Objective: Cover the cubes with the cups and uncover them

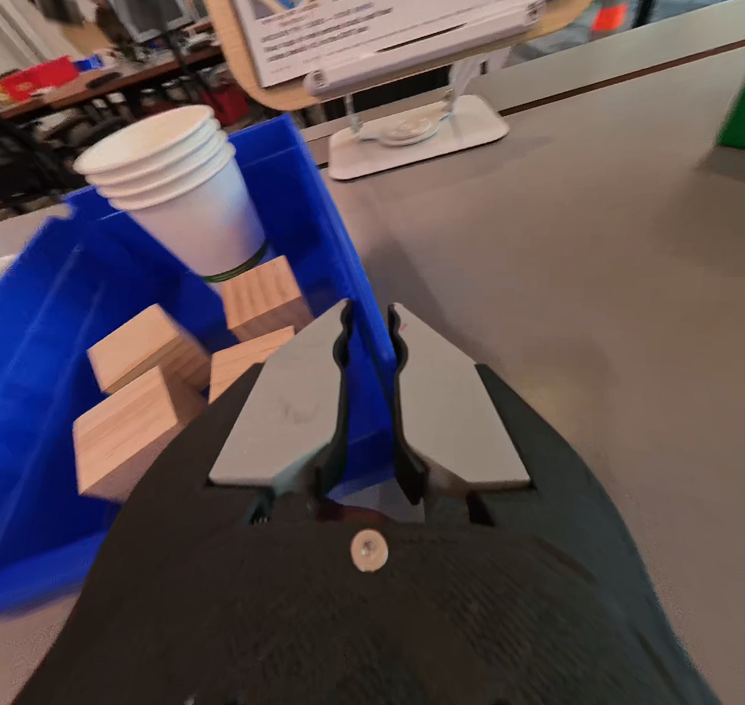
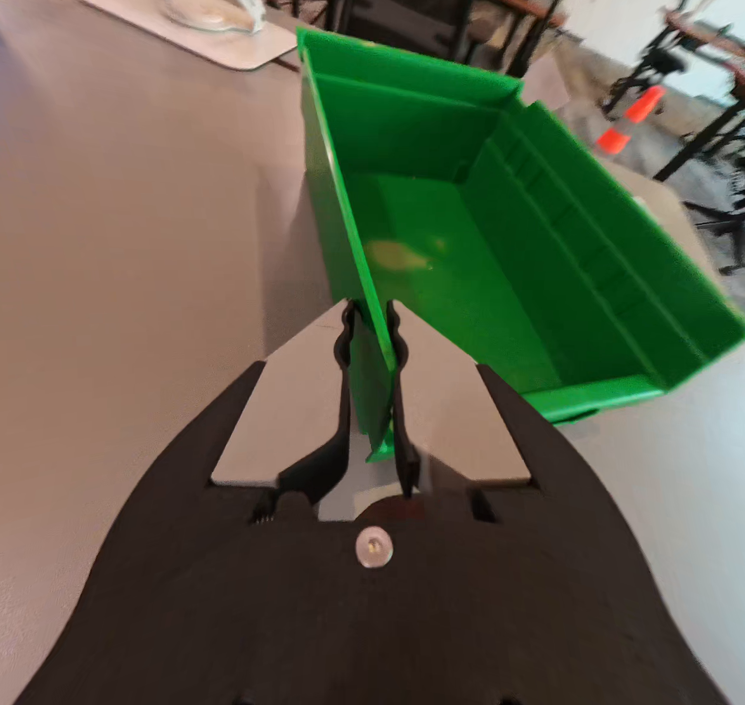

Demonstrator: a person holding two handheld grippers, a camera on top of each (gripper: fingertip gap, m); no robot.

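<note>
Clamping the near wall of the blue bin [image 1: 322, 185], your left claw [image 1: 370, 306] has its pads on either side of the thin rim; your right claw [image 2: 370, 306] is closed the same way on the near wall of the green bin [image 2: 564, 282]. Neither claw holds a cup or a cube yet.

Inside the blue bin, just past your left fingertips, lie the wooden cubes [image 1: 262, 294], several tumbled together, and a nested stack of white paper cups [image 1: 181, 193] leaning tilted with its base on one cube. The green bin looks empty.

My read on handling: the cups are light and thin-walled, so they will crush or ovalise under a hard squeeze; take one by the side wall below the rolled lip, gently, and expect the nested ones to cling together. The cubes are stiff and fairly light, with flat faces that suit the pads; grip across two opposite faces.

For room, the grey table [image 1: 564, 282] between the bins is open and flat, good ground for setting cubes out. Watch the bin walls when reaching in, and the sign stand [image 1: 415, 137] at the far edge.
</note>
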